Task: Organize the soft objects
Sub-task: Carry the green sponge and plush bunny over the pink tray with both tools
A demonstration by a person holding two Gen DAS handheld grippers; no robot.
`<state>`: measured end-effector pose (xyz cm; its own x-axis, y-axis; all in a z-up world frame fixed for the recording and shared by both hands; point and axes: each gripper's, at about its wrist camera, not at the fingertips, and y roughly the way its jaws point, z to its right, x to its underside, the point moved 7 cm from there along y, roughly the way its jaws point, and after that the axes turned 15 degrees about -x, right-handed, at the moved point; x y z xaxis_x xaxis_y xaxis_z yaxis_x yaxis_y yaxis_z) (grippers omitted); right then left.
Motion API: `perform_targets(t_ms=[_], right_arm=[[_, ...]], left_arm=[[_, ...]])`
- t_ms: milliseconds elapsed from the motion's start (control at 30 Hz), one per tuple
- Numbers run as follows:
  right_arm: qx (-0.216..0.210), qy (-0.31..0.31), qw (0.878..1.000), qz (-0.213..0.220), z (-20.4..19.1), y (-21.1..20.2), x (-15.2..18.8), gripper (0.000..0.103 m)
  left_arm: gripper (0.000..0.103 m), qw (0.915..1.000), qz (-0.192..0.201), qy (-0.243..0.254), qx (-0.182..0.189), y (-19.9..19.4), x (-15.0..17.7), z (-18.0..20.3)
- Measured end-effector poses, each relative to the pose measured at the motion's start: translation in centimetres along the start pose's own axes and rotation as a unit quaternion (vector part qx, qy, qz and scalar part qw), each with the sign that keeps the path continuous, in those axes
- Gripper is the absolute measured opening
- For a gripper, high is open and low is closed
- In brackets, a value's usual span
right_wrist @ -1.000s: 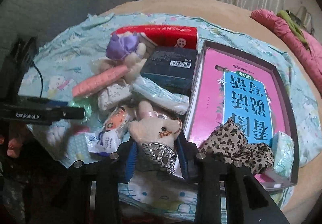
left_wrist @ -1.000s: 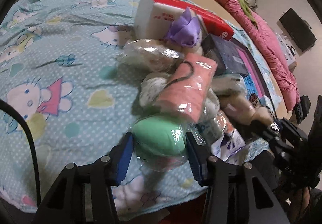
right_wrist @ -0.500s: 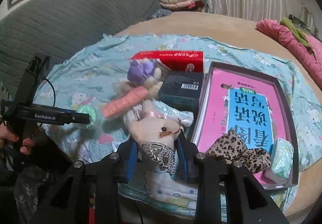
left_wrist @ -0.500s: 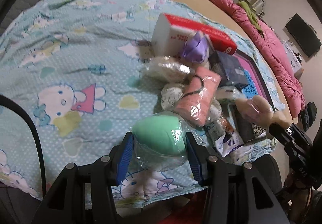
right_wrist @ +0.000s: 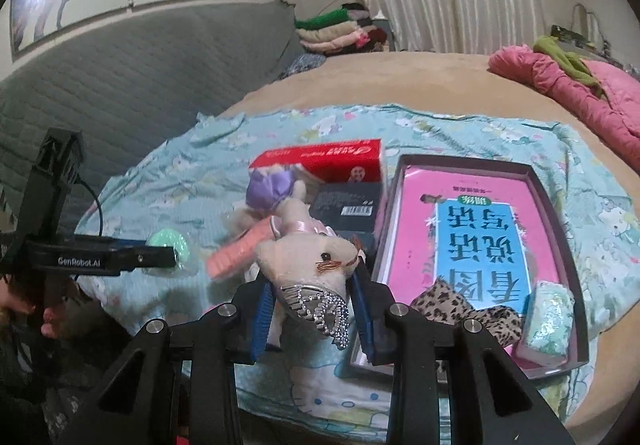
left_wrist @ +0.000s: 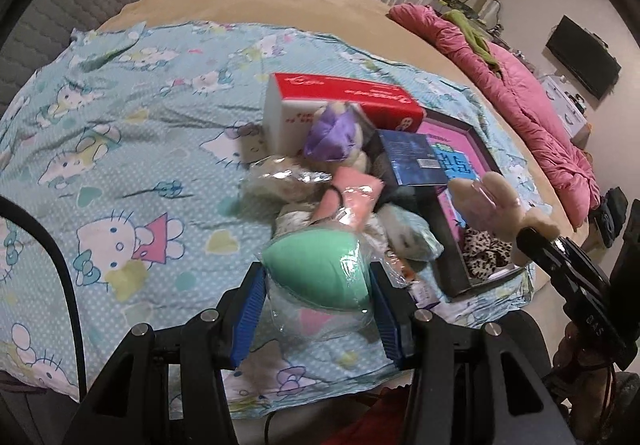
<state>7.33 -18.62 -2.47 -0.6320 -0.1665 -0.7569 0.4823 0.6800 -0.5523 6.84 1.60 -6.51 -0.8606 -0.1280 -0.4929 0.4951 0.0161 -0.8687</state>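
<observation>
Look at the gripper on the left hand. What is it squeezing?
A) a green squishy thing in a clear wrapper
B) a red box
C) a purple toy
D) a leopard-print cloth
A: the left gripper has its blue pads pressed on both sides of the green squishy thing, which sits in a clear wrapper and is lifted off the cartoon-cat sheet.

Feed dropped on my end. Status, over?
Left tongs shut on bagged green sponge. Right tongs shut on plush rabbit. Both clear of the pile; nothing blocking.
</observation>
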Motion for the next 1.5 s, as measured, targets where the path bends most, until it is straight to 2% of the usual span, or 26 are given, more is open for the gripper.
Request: perform_targets(t_ms=[1000, 1167, 1500], right_arm=[[0.035, 0.047, 0.991, 0.123, 2.8, -6.2, -2.4, 0.036], [0.06, 0.053, 0.986, 0.147, 3.8, -7.7, -2.6, 0.036], [0.115, 0.078, 0.978, 0.158, 6.4, -9.3, -2.0, 0.037]], left_arm=[[0.051, 0.9939, 0.07, 0.082, 0.025, -4.9, -3.3, 9.8], [0.051, 0.9912, 0.077, 0.103, 0.031, -4.9, -3.5, 12.0], [0.051, 0.9855, 0.093, 0.138, 0.03, -4.6, -4.2, 16.0]])
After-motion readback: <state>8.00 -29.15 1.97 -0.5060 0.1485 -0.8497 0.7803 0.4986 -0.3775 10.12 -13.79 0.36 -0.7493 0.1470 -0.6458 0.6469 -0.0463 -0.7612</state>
